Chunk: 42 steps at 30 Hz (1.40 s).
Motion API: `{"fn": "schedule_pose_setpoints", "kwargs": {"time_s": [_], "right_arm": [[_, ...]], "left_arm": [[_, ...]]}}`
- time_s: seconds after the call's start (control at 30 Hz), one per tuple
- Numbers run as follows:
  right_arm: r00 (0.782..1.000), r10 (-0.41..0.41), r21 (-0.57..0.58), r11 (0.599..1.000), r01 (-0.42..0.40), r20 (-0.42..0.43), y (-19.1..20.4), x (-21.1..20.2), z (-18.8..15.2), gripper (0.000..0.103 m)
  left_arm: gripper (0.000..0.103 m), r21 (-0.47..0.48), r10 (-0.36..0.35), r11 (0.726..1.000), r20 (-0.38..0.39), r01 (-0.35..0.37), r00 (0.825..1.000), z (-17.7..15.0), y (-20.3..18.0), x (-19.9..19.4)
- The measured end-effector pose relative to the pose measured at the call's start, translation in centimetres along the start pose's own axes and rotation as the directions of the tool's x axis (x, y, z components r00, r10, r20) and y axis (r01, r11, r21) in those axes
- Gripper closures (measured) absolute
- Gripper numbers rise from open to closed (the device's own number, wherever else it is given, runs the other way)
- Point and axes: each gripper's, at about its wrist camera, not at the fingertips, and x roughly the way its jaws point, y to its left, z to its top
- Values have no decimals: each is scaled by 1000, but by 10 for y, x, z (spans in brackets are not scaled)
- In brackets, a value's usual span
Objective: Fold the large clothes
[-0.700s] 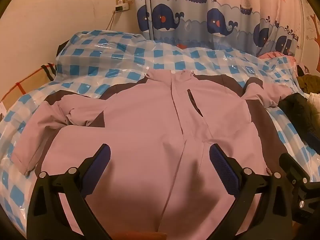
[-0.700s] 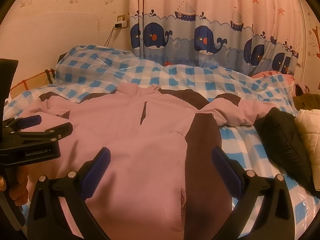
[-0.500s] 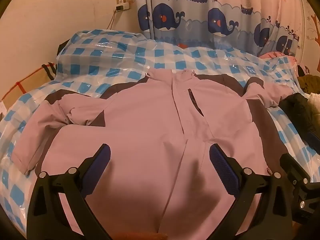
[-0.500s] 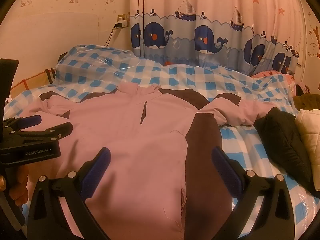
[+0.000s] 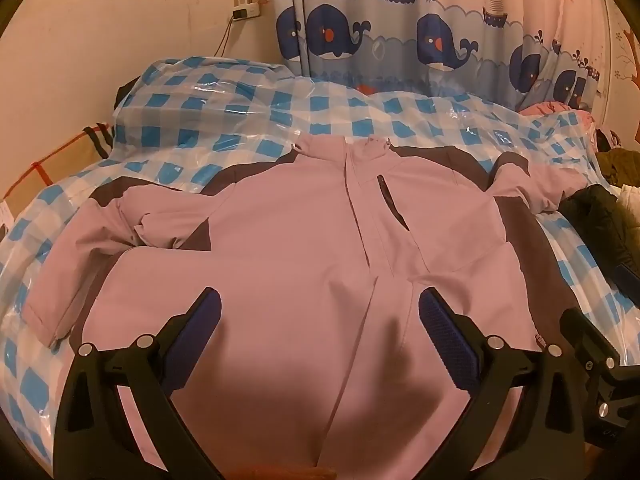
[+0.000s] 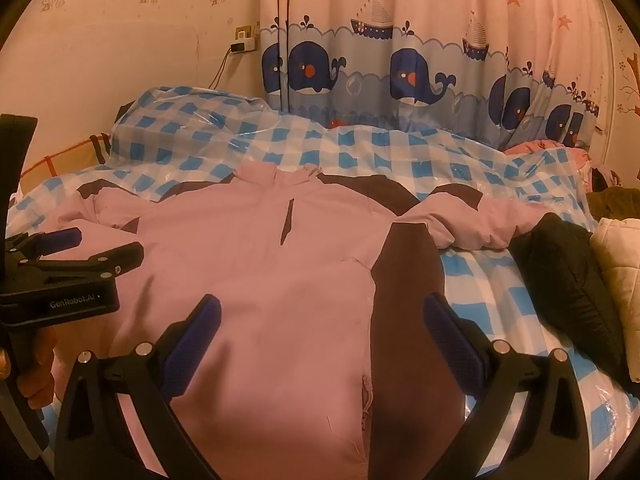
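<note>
A large pink jacket (image 5: 288, 248) with dark brown side and shoulder panels lies spread front-up on the bed, collar away from me; it also shows in the right wrist view (image 6: 256, 264). Its left sleeve (image 5: 76, 256) is bunched at the bed's left side, its right sleeve (image 6: 472, 220) crumpled at the right. My left gripper (image 5: 320, 312) is open and empty above the lower front of the jacket. My right gripper (image 6: 320, 316) is open and empty above the jacket's right side. The left gripper's body (image 6: 60, 276) shows at the left of the right wrist view.
The bed is covered by a blue-and-white checked sheet under clear plastic (image 6: 360, 152). A black garment (image 6: 568, 280) and a cream quilted one (image 6: 616, 264) lie at the right. A whale curtain (image 6: 400, 64) hangs behind, with a wall socket (image 6: 244, 40) beside it.
Both views have shifted very slightly; the jacket and both open grippers stand as before.
</note>
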Motion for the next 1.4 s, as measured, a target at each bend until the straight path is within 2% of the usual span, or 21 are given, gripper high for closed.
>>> {"fn": "schedule_pose_setpoints", "kwargs": {"time_s": [0.33,0.57,1.4], "right_arm": [[1000,-10,4,1000,10,-8,-2,4,-3,6],[999,-34,23,999,35,-18,-4,8,4,6],[998,-37,36,999,39,-48,-7,10,8,6]], "left_arm": [[8,4,3,1000,-5,-3,1000,-3,1,3],[8,16,10,1000,-12,-10,1000,-18,2,11],[8,22,11,1000,-26,-10,1000,-21,-7,11]]}}
